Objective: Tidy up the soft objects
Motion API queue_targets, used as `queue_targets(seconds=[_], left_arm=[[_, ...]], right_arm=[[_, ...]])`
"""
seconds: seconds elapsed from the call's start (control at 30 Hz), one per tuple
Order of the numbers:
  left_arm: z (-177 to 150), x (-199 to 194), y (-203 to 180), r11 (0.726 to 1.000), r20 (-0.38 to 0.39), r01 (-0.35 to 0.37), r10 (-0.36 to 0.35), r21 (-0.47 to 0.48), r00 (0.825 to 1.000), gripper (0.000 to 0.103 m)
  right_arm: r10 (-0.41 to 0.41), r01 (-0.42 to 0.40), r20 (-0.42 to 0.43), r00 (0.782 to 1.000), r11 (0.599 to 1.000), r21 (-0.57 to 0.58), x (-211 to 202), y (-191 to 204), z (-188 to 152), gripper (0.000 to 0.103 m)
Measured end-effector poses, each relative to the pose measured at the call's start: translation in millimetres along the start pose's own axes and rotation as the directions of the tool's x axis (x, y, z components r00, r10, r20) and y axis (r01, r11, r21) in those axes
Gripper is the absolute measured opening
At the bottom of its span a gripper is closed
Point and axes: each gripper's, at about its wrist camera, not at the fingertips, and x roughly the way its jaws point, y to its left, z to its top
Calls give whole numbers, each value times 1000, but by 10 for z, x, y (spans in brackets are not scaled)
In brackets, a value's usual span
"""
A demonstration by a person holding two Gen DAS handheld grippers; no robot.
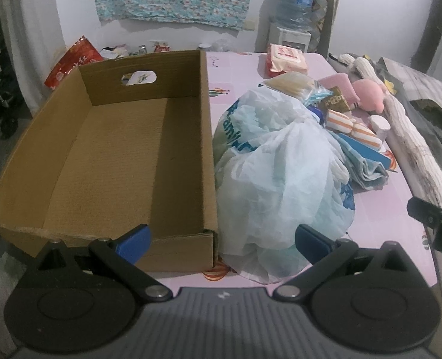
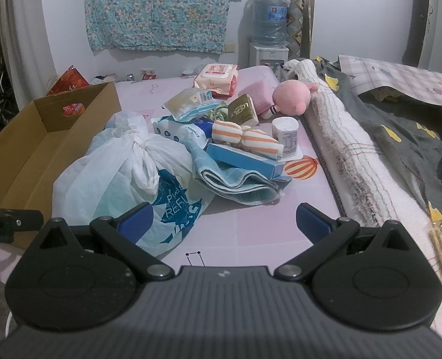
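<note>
A knotted, crumpled white plastic bag (image 2: 125,173) with blue print sits just beside the cardboard box (image 1: 125,161). Left gripper (image 1: 222,240) and right gripper (image 2: 223,220) both hold their jaws wide apart, gripping nothing.

Both cameras look forward, low over the worktop (image 2: 250,227), toward the far wall. The left view sits close before the box (image 1: 125,155); both share the tied bag (image 2: 125,167) and the pile.
</note>
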Motion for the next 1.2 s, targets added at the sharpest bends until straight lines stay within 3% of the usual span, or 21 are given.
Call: queue_targets(seconds=[0.83,1.2], left_arm=[[-26,38,127,998,-1,-19,19,-55,1000,103],[257,-16,-94,999,76,17,-19,33,997,103]], right_arm=[[18,-18,-17,1000,1000,-21,95,60,19,102],[16,-16,1,1000,1000,26,174,-127,12,102]])
